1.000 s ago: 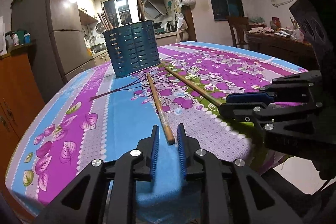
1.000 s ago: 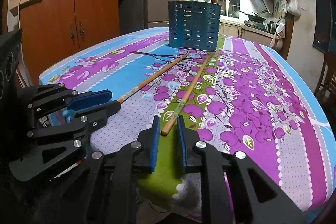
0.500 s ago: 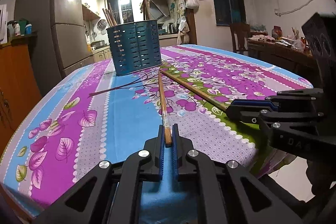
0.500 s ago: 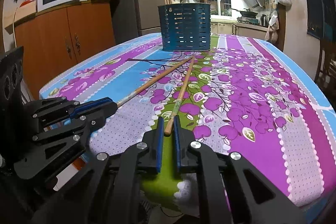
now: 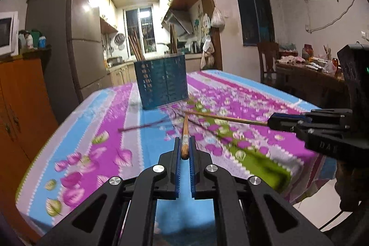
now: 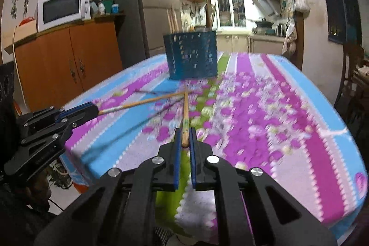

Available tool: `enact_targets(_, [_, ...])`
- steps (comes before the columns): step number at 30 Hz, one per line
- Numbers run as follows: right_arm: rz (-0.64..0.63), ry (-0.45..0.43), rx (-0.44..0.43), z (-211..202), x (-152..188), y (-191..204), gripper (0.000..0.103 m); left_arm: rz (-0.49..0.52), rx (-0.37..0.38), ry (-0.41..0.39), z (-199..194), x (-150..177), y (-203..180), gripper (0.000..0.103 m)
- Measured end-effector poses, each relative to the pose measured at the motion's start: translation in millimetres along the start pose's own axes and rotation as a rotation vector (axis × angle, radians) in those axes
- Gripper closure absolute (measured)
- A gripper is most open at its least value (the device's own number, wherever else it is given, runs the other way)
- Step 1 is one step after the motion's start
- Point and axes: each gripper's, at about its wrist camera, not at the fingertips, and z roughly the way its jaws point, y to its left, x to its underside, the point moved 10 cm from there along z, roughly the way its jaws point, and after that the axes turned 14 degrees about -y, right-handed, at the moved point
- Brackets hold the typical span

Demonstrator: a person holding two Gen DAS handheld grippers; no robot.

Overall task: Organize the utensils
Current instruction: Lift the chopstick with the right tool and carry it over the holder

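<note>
**Q:** What did each pair of jaws hold?

**A:** Two grippers, two chopsticks. The left gripper [image 5: 184, 149] had its blue ribbed pads pinched on the butt end of one wooden chopstick [image 5: 184, 138]; the right gripper [image 6: 184, 138] was clamped the same way on the second chopstick [image 6: 185, 118]. Both sticks were slender, round and brown, raised above the cloth and pointing forward, their far tips crossing in mid-air.

**Q:** How were the grippers posed?

**A:** Roughly level, side by side at the near edge of the tabletop [image 5: 80, 153], angled inward toward each other. Each black, bolted frame showed in the other's camera.

**Q:** And beyond them?

**A:** One dark blue slotted utensil holder [image 5: 163, 82] stood upright farther back on the tabletop, well apart from the held sticks, with several more wooden chopsticks [image 5: 136, 47] leaning inside; the exact number was too blurred to count. The cloth was a floral print in purple, blue and green stripes.
</note>
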Motion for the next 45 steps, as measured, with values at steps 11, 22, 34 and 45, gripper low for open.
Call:
enact_targets(11, [-0.01,-0.119,-0.009,-8.3,-73.7,-13.1,0.098,-0.085,-0.021,-0.113,-13.2,-74.6,36.4,0.095])
enact_targets(22, [-0.018,-0.127,-0.045,10.4,-134.3,-12.5,0.098,-0.137,0.046,-0.117,4.5,-137.1,55.3,0.095])
enact_targets(34, [-0.017,-0.043,-0.047,20.1,-167.2,0.4,0.098,-0.2,0.106,-0.044,24.3,-164.6,68.1,0.095])
enact_targets(45, [0.002,0.035,-0.051,36.6,-173.6,10.9,0.098,-0.207,0.135,-0.054,40.7,-180.7,70.2,0.095])
